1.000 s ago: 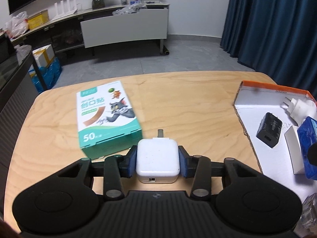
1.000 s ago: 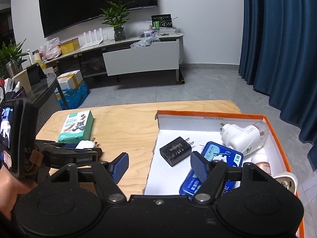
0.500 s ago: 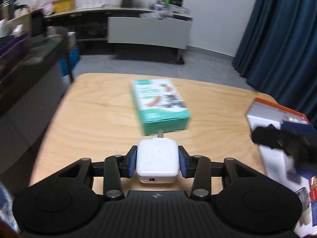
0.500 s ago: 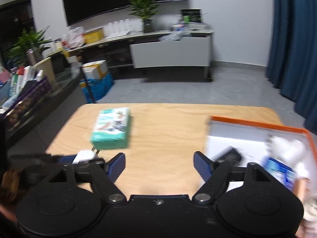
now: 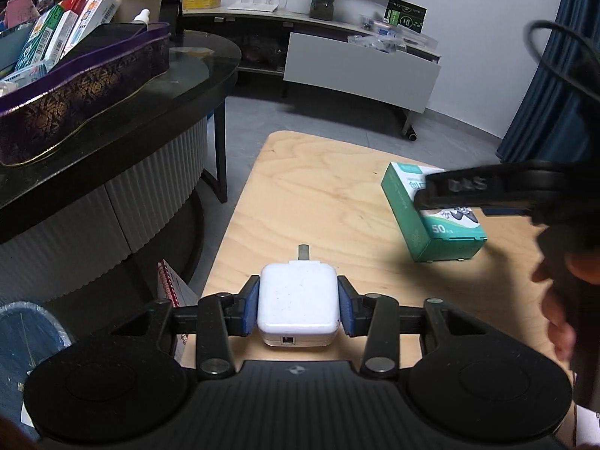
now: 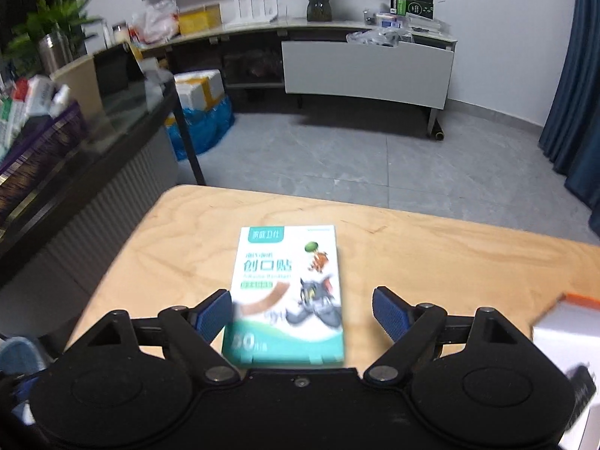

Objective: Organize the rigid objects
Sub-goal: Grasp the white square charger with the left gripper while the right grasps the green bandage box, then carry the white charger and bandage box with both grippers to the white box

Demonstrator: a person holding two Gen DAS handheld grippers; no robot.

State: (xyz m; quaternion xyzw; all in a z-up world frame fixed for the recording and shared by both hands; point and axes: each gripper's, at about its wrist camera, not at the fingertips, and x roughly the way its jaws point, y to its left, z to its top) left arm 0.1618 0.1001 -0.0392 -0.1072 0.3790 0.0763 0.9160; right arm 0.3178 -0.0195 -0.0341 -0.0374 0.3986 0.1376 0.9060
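While the left gripper (image 5: 299,309) is clamped on a white charger (image 5: 298,305) near the table's (image 6: 431,251) left edge, the right gripper (image 6: 300,313), jaws just widened, is held apart around a bandage box (image 6: 287,292); bare tabletop lies beyond.

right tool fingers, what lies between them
In the right wrist view the green bandage box lies flat on the wooden table between the right tool's open fingers; the pads do not press on it.
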